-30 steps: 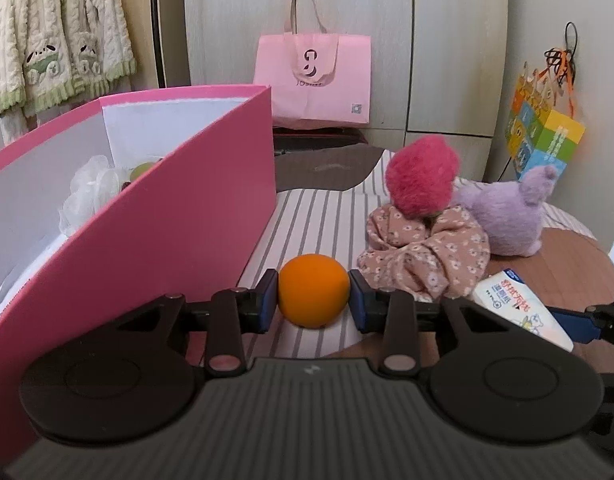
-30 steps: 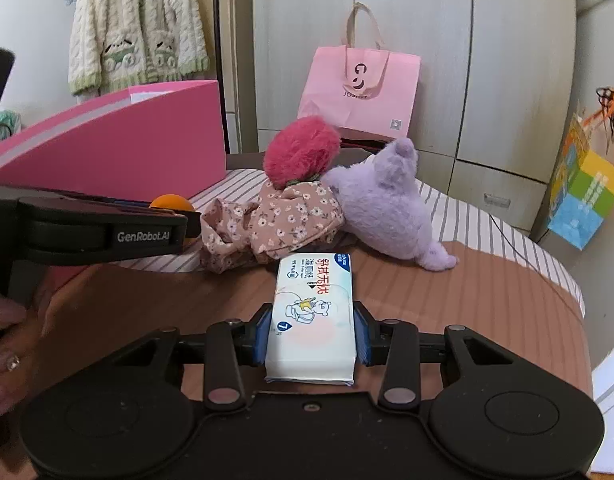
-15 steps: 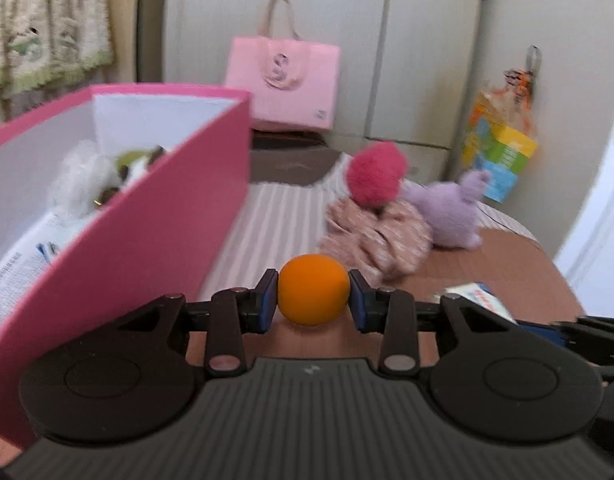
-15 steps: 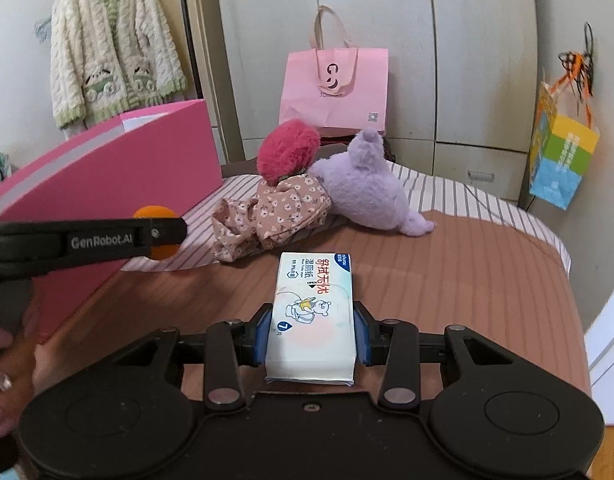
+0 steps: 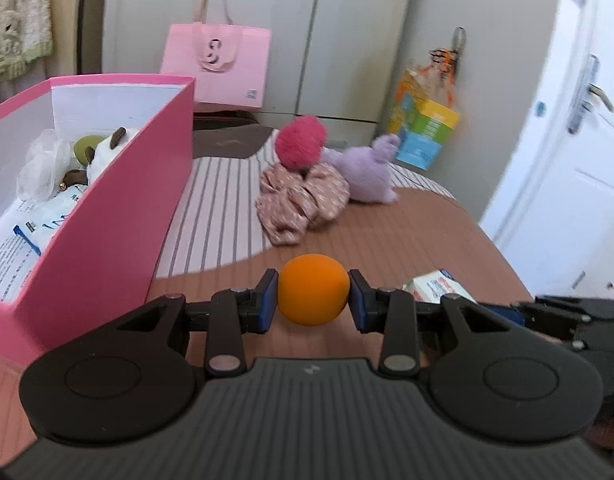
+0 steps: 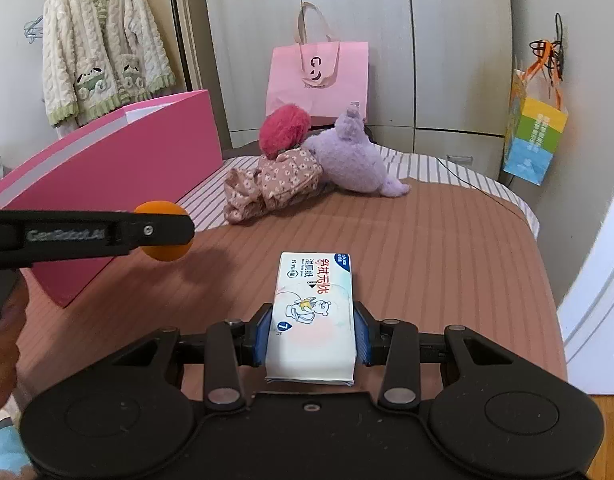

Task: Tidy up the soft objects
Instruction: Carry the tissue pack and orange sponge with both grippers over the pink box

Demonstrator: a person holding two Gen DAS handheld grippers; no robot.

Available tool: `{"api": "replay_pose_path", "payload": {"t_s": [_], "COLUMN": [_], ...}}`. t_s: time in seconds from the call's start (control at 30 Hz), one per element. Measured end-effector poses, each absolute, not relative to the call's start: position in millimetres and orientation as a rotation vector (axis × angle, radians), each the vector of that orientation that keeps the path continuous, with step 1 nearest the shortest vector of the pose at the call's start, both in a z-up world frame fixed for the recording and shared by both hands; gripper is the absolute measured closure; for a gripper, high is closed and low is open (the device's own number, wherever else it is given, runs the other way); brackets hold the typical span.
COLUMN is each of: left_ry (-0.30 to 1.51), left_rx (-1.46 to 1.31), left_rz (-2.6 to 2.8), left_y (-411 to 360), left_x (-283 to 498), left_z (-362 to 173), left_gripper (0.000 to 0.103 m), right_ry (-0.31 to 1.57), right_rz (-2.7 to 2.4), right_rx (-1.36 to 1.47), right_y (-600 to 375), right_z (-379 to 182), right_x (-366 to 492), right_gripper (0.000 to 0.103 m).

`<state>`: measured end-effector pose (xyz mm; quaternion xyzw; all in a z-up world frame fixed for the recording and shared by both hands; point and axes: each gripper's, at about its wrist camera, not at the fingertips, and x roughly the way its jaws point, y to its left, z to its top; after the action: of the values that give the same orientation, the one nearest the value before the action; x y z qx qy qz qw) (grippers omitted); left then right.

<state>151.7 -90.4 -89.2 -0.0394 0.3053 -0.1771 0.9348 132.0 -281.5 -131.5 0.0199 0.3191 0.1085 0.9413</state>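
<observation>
Both grippers are carrying: left gripper (image 5: 313, 295) is pinching the round orange foam ball (image 5: 313, 295), right gripper (image 6: 311, 334) is squeezing the white tissue pack (image 6: 313, 316), probably heading into the open pink cardboard box (image 5: 107, 216) on the left.

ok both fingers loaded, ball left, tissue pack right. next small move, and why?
Probably swing the left gripper leftward over the pink box rim and drop the orange ball there. The box sits open just to its left, already holding soft items, while the right gripper clamps the tissue pack farther from it.
</observation>
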Motion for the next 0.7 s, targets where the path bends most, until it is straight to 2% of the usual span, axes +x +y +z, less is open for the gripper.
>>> {"api": "replay_pose_path", "payload": {"t_s": [0.47, 0.7], "left_ry": [0.789, 0.927], "left_rx": [-0.040, -0.120], "left_rz": [-0.550, -0.600], "left_y": [-50, -14], "left_x": [101, 89], "left_z": [-84, -86], "left_gripper": [0.068, 0.068], "right_ry": [0.730, 0.766], "right_rz": [0.326, 0.446], "right_rx": [0.026, -0.011], "right_y": [-267, -235], "right_z": [-116, -106], "right_x": [85, 69], "right_gripper": [0.058, 0.058]}}
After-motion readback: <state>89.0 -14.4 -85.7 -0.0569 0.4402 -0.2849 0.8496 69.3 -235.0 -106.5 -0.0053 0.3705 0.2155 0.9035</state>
